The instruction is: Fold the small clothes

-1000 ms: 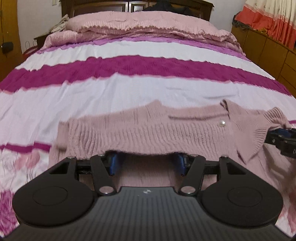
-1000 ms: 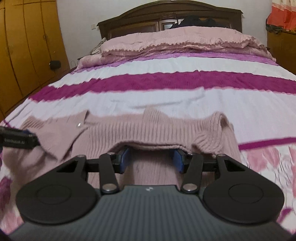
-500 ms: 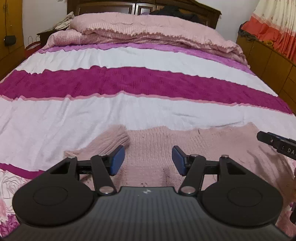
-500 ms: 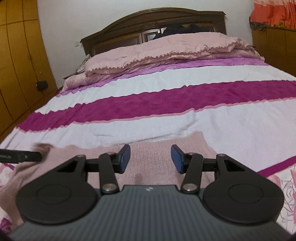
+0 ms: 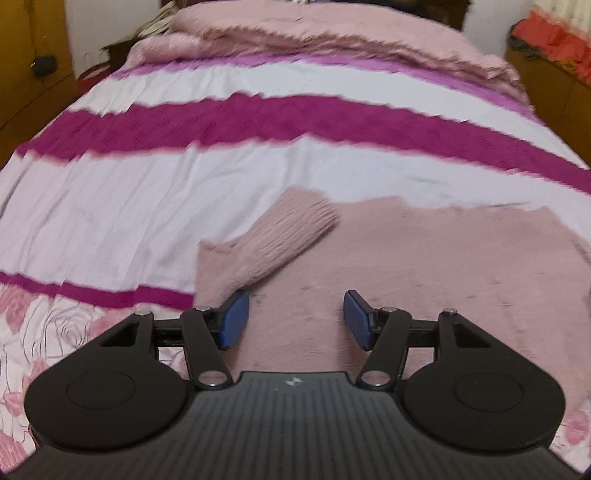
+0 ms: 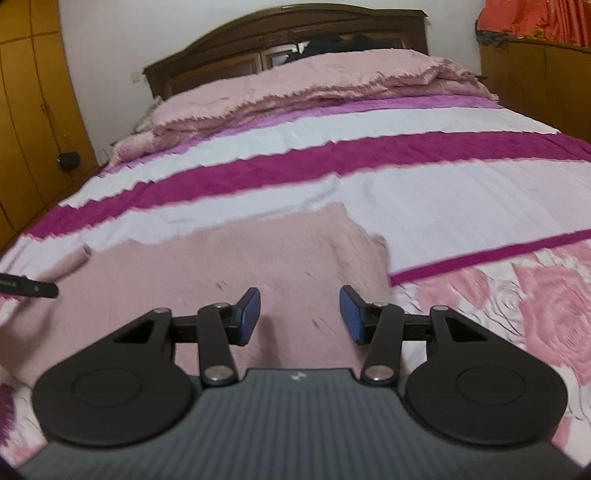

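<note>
A small pink knitted sweater (image 5: 424,258) lies flat on the striped bedspread (image 5: 147,192), its ribbed sleeve (image 5: 288,236) folded across its left side. My left gripper (image 5: 295,319) is open and empty just above the sweater's near left part. In the right wrist view the sweater (image 6: 240,266) fills the middle, and my right gripper (image 6: 300,317) is open and empty above its near right part. The tip of the left gripper (image 6: 33,288) shows at the left edge of that view.
The bed has white and magenta stripes, with a rose print (image 6: 517,302) near the front. A pink blanket (image 6: 314,81) is piled at the dark wooden headboard (image 6: 280,33). Yellow wardrobes (image 6: 29,110) stand left, a wooden cabinet (image 6: 535,74) right.
A second ago both grippers held the sweater's edge up. They laid it over and let go. Both now stand open, and the sweater lies flat. The views have shifted and are blurred.
</note>
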Available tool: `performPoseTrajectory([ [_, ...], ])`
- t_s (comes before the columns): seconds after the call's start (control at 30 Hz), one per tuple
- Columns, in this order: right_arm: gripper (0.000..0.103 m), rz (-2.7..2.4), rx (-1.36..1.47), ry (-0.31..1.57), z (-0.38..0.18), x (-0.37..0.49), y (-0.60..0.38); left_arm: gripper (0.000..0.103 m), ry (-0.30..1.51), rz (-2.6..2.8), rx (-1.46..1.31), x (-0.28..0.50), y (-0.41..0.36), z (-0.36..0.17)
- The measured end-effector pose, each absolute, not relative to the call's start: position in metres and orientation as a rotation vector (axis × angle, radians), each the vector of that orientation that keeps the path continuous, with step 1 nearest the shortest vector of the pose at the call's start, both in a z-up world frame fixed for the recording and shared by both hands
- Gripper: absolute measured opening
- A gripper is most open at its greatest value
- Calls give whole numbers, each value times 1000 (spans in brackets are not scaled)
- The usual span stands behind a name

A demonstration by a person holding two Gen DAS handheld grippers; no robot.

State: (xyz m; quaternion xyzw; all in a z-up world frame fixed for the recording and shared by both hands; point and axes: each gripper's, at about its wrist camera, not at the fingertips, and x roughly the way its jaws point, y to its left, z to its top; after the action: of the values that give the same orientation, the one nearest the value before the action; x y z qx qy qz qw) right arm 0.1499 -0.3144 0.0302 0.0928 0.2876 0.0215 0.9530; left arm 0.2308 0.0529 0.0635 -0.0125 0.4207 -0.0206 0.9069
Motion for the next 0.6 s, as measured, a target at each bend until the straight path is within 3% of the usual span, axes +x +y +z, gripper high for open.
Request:
performPoseTrajectory([
  [0.43, 50, 38, 318, 556, 27, 141, -330, 65, 871, -5, -52, 207, 59, 75],
  [0.53, 60, 43, 365, 541, 31, 130, -338, 65, 869, 3, -87, 193, 59, 83],
  [0.6, 75, 40, 380, 526, 34, 121, -341, 65, 880, 12, -118, 186, 61, 86],
])
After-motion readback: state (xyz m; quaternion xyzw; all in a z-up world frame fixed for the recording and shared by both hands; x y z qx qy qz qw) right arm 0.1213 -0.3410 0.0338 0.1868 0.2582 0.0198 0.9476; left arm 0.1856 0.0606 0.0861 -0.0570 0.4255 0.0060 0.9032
